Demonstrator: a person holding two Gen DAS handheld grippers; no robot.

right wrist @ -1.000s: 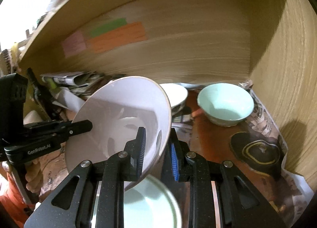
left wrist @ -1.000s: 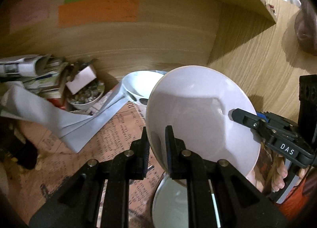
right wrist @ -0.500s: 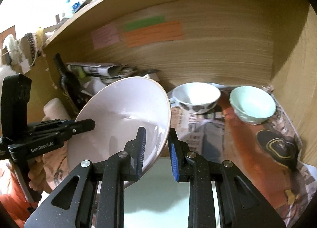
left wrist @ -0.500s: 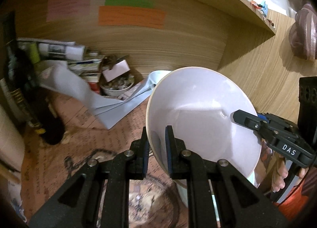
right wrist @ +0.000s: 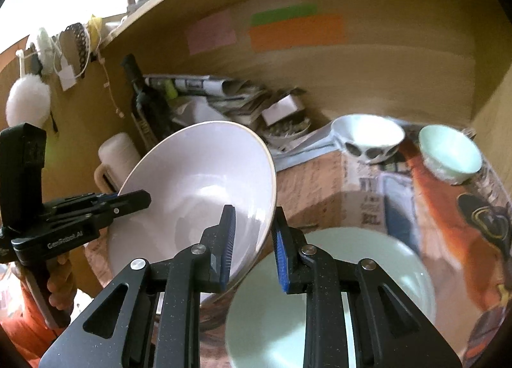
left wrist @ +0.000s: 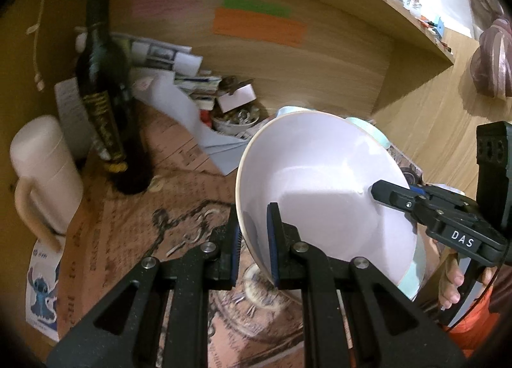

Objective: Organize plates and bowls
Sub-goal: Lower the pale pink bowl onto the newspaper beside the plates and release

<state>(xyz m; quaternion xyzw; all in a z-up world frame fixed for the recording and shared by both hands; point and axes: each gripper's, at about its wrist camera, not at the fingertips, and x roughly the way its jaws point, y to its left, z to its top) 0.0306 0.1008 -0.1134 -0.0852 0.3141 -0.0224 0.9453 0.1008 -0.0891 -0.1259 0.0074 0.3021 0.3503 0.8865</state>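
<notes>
A large white bowl [left wrist: 323, 195] is held tilted in the air by both grippers, each pinching its rim from opposite sides. My left gripper [left wrist: 254, 241] is shut on its near rim; my right gripper [right wrist: 252, 240] is shut on the other rim, and the bowl shows in that view too [right wrist: 195, 188]. Below the right gripper lies a pale green plate [right wrist: 326, 297]. A white spotted bowl [right wrist: 368, 137] and a pale green bowl [right wrist: 449, 152] stand on the newspaper at the back right.
A dark wine bottle [left wrist: 105, 96] and a cream mug [left wrist: 41, 169] stand at the left. Newspapers and a small bowl of clutter [left wrist: 236, 115] fill the back. Wooden walls close in the back and right, with a shelf above.
Both grippers have pulled back and lifted with the large bowl. More of the shelf's left side, the bottle and the mug have come into view.
</notes>
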